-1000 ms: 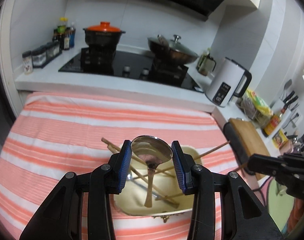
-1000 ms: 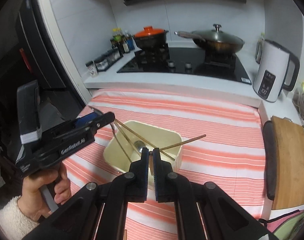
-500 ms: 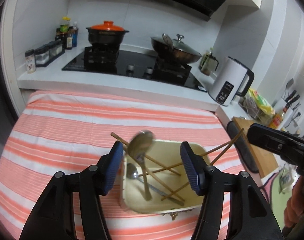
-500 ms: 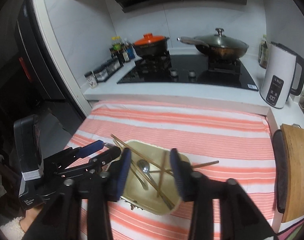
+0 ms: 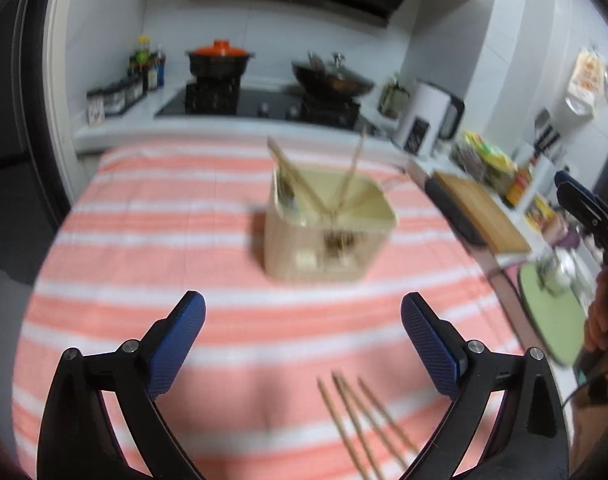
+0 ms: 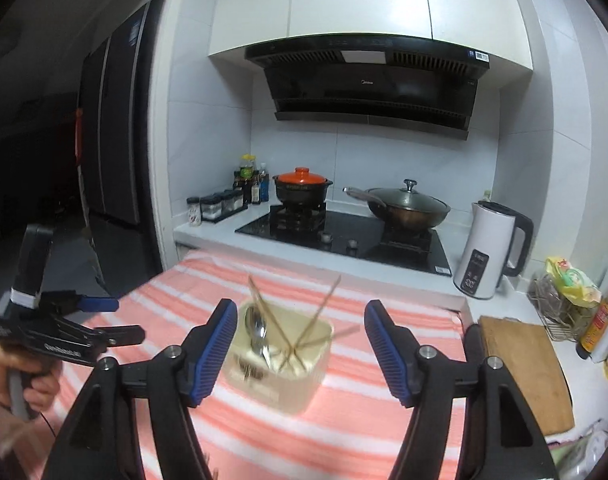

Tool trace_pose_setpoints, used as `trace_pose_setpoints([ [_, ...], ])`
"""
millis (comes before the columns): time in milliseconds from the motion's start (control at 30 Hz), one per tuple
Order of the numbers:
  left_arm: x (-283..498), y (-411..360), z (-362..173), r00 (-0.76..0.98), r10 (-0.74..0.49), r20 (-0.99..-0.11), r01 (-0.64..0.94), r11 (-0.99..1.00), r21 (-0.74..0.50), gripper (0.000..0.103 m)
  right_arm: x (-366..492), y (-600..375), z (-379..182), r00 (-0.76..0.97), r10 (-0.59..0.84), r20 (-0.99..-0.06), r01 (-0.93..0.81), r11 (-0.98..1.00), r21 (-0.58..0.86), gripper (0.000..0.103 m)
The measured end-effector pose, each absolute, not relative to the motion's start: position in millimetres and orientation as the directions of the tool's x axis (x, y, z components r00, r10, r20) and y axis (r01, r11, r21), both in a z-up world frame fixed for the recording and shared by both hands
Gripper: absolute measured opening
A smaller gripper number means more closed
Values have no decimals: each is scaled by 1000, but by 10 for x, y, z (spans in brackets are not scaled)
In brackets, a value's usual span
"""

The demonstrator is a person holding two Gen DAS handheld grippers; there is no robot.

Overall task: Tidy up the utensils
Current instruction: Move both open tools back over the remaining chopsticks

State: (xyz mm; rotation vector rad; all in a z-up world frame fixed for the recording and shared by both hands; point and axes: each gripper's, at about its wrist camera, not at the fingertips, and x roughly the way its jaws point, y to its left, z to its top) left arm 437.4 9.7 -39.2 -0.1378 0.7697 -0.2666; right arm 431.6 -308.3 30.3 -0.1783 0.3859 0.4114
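Observation:
A cream utensil holder [image 5: 327, 236] stands on the striped cloth [image 5: 152, 240], blurred, with chopsticks [image 5: 349, 176] and a metal spoon [image 6: 256, 334] leaning inside. My left gripper [image 5: 302, 314] hangs well short of the utensil holder, jaws opening wide, nothing between them. Three loose chopsticks [image 5: 363, 424] lie on the cloth near its right finger. In the right wrist view the utensil holder [image 6: 304, 376] sits beyond my right gripper [image 6: 300, 316], whose jaws are opening with nothing in them. A hand holds the left gripper [image 6: 116, 320] at the left edge.
Behind the cloth is a stove with an orange-lidded pot [image 6: 302, 186] and a lidded wok [image 6: 407, 206]. A white kettle [image 6: 489, 248] and a wooden board [image 6: 523, 364] stand to the right. Spice jars [image 6: 216, 206] line the back left.
The left gripper let the spoon drop into the utensil holder and opened wide. The right gripper opened from shut, releasing a chopstick. Both pulled back from the utensil holder.

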Motion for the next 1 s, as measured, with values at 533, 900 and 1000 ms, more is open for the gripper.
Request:
trace_pose_setpoints([
  [533, 2703, -221, -1734, 558, -249, -792, 116, 968, -222, 99, 2357, -3555, -1669, 747, 204, -633, -345, 933, -106, 74],
  [900, 2512, -532, -1874, 540, -256, -802, 207, 964, -168, 99, 2085, -3393, -1957, 685, 324, -652, -451, 892, -31, 74],
  [1000, 2532, -560, -1917, 535, -240, -810, 210, 967, -147, 99, 2111, -3372, -2001, 677, 329, -659, -457, 889, -25, 74],
])
